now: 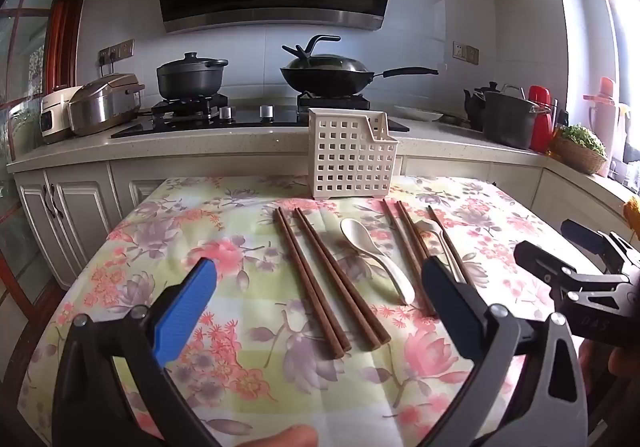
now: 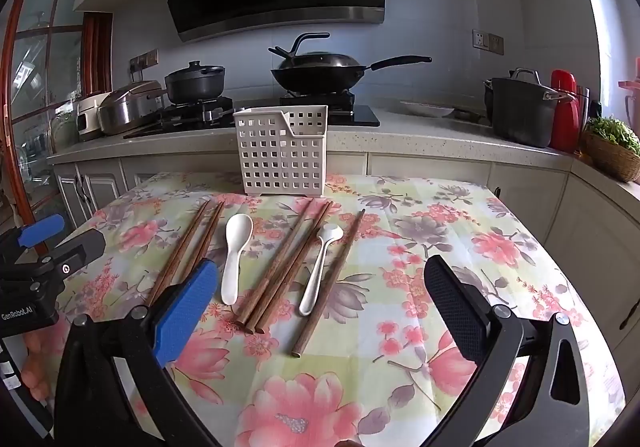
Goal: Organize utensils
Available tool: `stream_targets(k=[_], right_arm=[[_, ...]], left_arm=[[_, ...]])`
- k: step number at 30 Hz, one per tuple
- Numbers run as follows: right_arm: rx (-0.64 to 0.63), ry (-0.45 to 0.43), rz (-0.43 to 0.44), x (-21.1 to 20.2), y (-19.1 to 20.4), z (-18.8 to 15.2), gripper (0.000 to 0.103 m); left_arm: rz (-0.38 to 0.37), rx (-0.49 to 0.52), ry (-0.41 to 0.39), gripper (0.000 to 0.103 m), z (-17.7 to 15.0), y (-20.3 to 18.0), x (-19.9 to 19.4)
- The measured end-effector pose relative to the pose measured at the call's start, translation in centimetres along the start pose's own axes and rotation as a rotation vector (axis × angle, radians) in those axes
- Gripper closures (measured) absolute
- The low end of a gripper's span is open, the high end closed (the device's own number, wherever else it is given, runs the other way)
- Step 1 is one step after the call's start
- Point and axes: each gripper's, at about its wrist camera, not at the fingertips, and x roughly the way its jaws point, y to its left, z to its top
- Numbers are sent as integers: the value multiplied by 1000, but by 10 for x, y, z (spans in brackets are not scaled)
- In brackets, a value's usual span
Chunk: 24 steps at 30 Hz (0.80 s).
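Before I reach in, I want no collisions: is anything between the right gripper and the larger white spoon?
Nothing visible blocks it. The right gripper hangs open above the floral tablecloth; the larger white plastic spoon lies alone, between brown wooden chopstick pairs.

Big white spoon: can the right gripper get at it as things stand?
Probably yes. The right gripper is open and holds nothing, and the big white spoon lies flat on the tablecloth with nothing on top. Chopsticks lie close on both sides without touching it, so a grasp across the handle looks tight.
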Motion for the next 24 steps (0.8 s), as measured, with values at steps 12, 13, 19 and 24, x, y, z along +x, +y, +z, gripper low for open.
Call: stream_targets(k=[12,13,19,24], right_arm=[[2,0,2,0,0,1,6],[2,-1,1,0,0,1,6],[3,-1,2,0,-1,0,6],[3,-3,1,-3,1,3,6]], left_arm=[[4,9,-8,4,0,-2,0],[3,9,-9,4,0,-1,0],[1,6,-9,4,-1,1,0],[3,5,-9,4,-1,1,0]])
